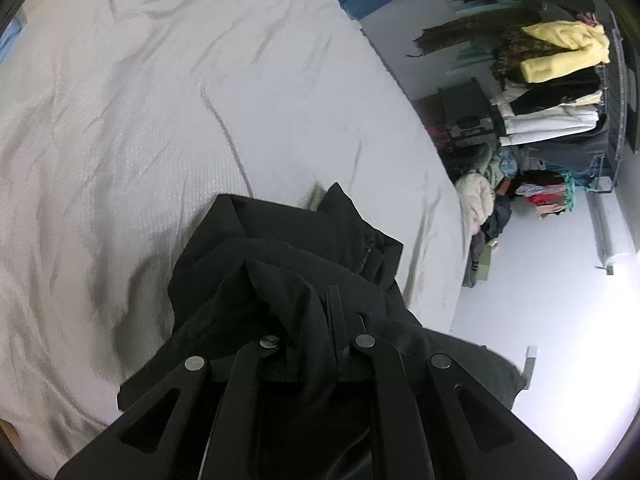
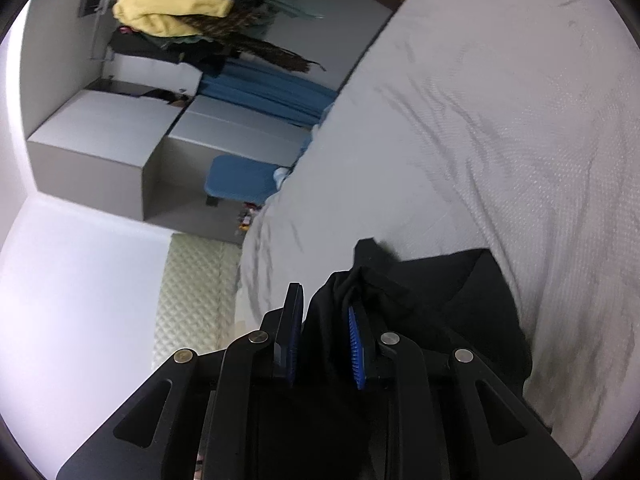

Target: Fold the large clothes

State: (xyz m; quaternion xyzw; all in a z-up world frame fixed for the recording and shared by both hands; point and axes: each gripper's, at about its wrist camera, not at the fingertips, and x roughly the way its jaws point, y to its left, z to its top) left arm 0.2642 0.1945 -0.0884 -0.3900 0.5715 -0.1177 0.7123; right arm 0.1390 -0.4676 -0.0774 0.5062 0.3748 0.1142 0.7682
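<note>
Left wrist view, lower centre: the black garment (image 1: 280, 264) hangs bunched and unfolded over the white bed (image 1: 160, 120), the left gripper (image 1: 320, 320) buried in cloth so I cannot tell its jaws, the right gripper (image 2: 326, 332) clamped on a fold, so folding looks barely begun.

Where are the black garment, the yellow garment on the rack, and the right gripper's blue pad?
black garment (image 1: 280, 248): left wrist view, bunched upper folds.
yellow garment (image 1: 568, 50): left wrist view, its middle.
blue pad (image 2: 357, 346): right wrist view, ribbed face.
</note>
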